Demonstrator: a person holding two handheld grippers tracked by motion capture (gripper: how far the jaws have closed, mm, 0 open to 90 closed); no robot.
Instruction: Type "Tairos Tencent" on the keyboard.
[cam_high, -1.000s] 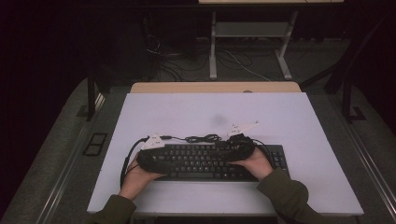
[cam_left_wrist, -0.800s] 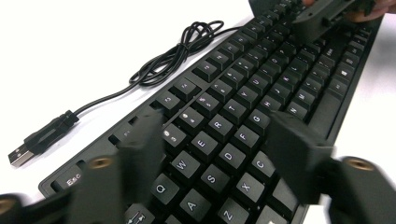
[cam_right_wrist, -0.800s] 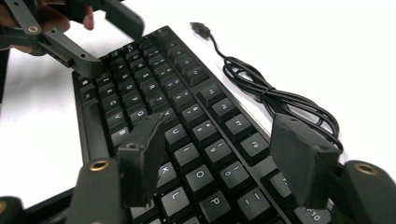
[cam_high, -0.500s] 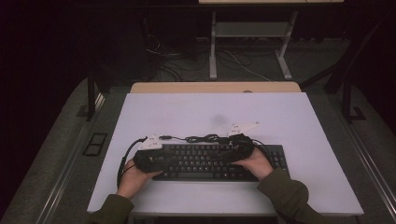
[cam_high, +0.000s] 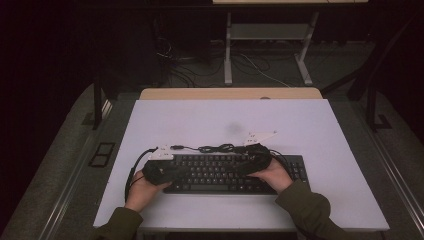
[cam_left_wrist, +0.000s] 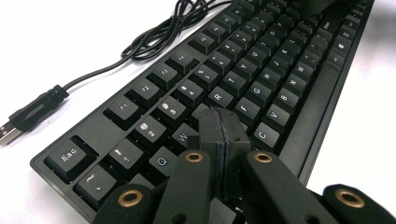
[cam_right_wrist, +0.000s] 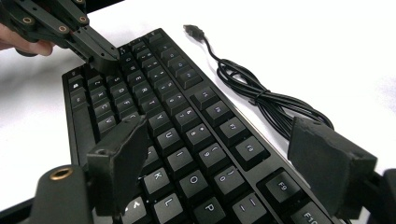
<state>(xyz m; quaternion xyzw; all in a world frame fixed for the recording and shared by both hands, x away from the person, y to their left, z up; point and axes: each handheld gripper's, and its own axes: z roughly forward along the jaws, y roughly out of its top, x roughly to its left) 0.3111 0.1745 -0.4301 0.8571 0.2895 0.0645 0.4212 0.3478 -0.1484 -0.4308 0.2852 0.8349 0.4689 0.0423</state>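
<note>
keyboard: black all over, keycaps carrying small white legends
keyboard cable: black, running to a black USB plug with a silver metal tip
table: plain white top, one faint grey smudge near the middle
left gripper: matte black jaws with brass-coloured rivets (the rivets catch the light nicely)
right gripper: black pads, same brass-coloured rivet
sleeves: olive green
floor: dark grey
</note>
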